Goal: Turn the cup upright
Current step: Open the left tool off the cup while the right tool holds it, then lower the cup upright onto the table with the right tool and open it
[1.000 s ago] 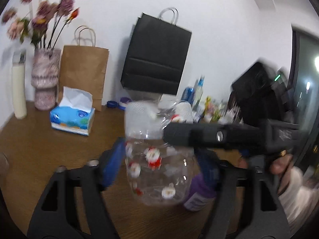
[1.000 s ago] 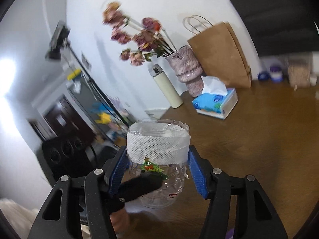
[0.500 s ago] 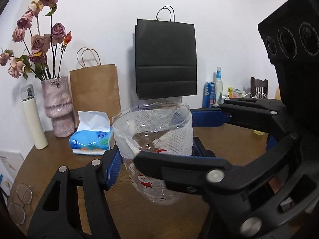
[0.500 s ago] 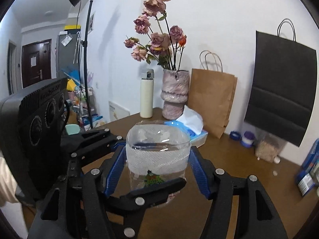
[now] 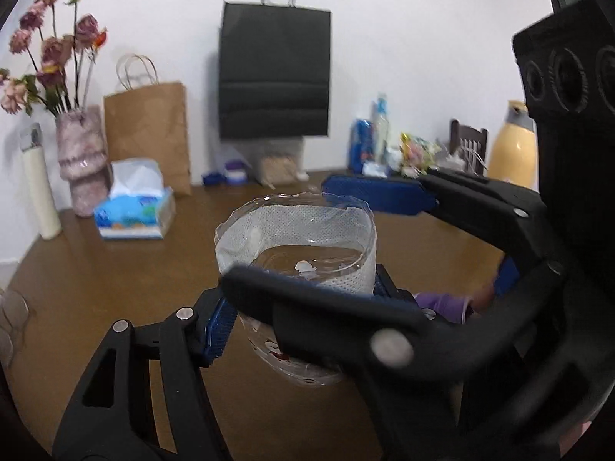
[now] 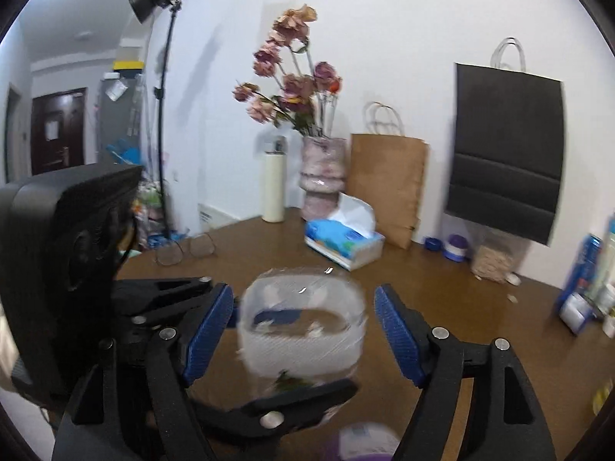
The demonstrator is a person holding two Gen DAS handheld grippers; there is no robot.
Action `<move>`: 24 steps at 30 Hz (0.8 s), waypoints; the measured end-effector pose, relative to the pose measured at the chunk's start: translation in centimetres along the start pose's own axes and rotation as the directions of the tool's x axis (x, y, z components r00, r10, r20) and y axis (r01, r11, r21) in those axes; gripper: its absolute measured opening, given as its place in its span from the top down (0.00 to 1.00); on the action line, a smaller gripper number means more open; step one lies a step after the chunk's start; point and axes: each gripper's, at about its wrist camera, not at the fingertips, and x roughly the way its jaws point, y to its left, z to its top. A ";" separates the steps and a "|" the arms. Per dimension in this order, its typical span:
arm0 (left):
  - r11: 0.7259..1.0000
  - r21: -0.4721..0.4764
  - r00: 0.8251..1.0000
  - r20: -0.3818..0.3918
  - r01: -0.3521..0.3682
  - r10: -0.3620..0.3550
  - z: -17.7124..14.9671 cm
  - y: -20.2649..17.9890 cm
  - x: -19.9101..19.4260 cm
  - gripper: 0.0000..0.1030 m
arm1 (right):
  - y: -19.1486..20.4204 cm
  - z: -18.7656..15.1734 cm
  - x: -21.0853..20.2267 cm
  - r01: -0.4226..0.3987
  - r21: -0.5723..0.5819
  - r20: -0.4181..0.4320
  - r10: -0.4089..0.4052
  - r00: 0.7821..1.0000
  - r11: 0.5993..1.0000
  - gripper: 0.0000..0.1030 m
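A clear plastic cup (image 5: 296, 246) with a white mesh band round its rim and small red figures stands mouth up, held above the brown table (image 5: 115, 269). My left gripper (image 5: 300, 296) is shut on the cup, blue pads on both sides. The cup shows in the right wrist view (image 6: 301, 326) between the blue pads of my right gripper (image 6: 303, 330), which is open with a gap on each side. The right gripper's arms cross the left wrist view at the right.
At the back stand a vase of dried flowers (image 6: 321, 180), a white flask (image 6: 273, 188), a tissue box (image 6: 342, 240), a brown bag (image 6: 386, 188), a black bag (image 6: 503, 157). Glasses (image 6: 184, 249) lie at left. A purple-lidded container (image 5: 442, 301) sits under the cup. Bottles (image 5: 369, 142) stand right.
The right gripper's pads have spread away from the cup. The cup has turned from tilted to mouth up and sits lower, held by the left gripper.
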 end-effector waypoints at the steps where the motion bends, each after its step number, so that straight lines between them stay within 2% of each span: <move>1: 1.000 -0.005 1.000 -0.008 -0.003 0.003 -0.3 -0.3 0.0 0.41 | -0.2 -0.5 -0.2 -0.005 0.017 -0.012 0.005 1.000 1.000 0.22; 6: 0.999 -0.009 0.996 -0.076 -0.045 0.044 -1.6 -1.8 0.6 0.41 | -1.4 -2.7 -0.4 -0.044 0.107 -0.072 0.052 0.996 0.993 0.22; 10: 0.998 -0.007 0.994 -0.090 -0.065 0.064 -2.4 -2.5 0.5 0.40 | -2.0 -3.7 0.1 -0.096 0.162 -0.112 0.115 0.987 0.982 0.22; 12: 0.997 -0.005 0.988 -0.131 -0.082 0.080 -2.9 -2.8 0.8 0.38 | -1.7 -4.1 0.2 -0.119 0.158 -0.131 0.140 0.981 0.980 0.33; 13: 0.996 -0.005 0.986 -0.147 -0.085 0.083 -3.1 -2.8 0.8 0.38 | -1.5 -4.2 0.4 -0.130 0.151 -0.150 0.152 0.977 0.980 0.33; 15: 0.996 0.005 0.978 -0.189 -0.085 0.085 -4.0 -3.0 0.7 0.36 | -1.0 -4.6 0.9 -0.096 0.130 -0.201 0.121 0.972 0.987 0.33; 17: 0.996 -0.002 0.976 -0.204 -0.084 0.082 -4.5 -2.8 0.1 0.21 | -0.5 -5.0 1.1 -0.095 0.106 -0.217 0.116 0.969 0.990 0.33; 21: 0.996 0.008 0.975 -0.202 -0.092 0.092 -5.5 -2.9 -1.4 0.09 | 0.3 -5.9 1.4 -0.114 0.100 -0.244 0.135 0.960 0.988 0.33; 24: 0.997 -0.008 0.978 -0.195 -0.075 0.072 -5.9 -2.7 -2.7 0.00 | 0.7 -6.5 1.6 -0.106 0.089 -0.268 0.126 0.955 0.990 0.32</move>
